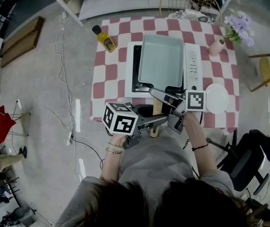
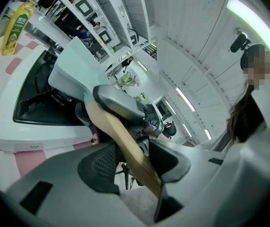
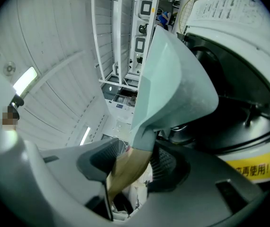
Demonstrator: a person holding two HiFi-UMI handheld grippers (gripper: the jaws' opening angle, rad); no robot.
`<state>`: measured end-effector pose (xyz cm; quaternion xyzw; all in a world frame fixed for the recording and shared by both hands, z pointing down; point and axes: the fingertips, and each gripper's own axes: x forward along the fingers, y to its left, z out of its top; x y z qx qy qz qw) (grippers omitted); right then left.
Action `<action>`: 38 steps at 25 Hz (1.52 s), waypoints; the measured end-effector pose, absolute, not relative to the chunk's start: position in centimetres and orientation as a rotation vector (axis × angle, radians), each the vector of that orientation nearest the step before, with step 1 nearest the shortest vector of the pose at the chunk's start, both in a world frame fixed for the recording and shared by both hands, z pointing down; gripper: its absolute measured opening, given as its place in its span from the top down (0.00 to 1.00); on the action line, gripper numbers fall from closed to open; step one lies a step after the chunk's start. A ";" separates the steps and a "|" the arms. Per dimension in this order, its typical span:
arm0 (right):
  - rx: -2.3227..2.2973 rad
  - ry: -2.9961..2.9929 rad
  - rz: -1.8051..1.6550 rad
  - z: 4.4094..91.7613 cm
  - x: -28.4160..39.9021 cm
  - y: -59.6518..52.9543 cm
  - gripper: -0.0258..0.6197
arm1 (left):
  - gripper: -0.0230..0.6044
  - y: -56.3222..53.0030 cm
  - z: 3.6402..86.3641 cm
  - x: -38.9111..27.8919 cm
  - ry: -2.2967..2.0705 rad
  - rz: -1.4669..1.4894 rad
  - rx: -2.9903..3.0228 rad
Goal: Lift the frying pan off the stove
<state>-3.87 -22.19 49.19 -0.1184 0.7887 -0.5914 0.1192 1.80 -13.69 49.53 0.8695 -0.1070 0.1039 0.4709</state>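
1. The frying pan (image 1: 161,63) hangs tilted just over the stove (image 1: 130,74). In both gripper views the dark burner grate (image 3: 248,115) shows bare beneath its base, so I judge the lift begun but not finished. The pan has yet to rise and come clear.
2. The right gripper (image 3: 132,162) pinches the wooden handle (image 1: 157,108) close to where it joins the pan, a pad pressed on each side. The left gripper (image 2: 135,150) clamps the handle's free end, which lies aslant across its jaws.
3. The pan is rectangular and pale mint, with a matte finish and smooth, round-cornered walls. The handle is light, plain wood and looks flat-sided. The stove has a glossy white casing around a recessed black top. The jaw pads are dark and ribbed — likely grippy on wood. A red-and-white checked cloth (image 1: 111,70) covers the table.
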 end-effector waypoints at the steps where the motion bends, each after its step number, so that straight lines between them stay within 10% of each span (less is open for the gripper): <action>1: -0.353 2.310 -1.725 49.1 -3.8 -22.2 0.64 | 0.63 -13.7 49.5 1.8 -0.261 0.253 2.134; 38: -0.359 2.432 -1.547 42.4 -3.4 -22.4 0.64 | 0.63 -14.1 43.8 2.4 -0.266 0.164 2.286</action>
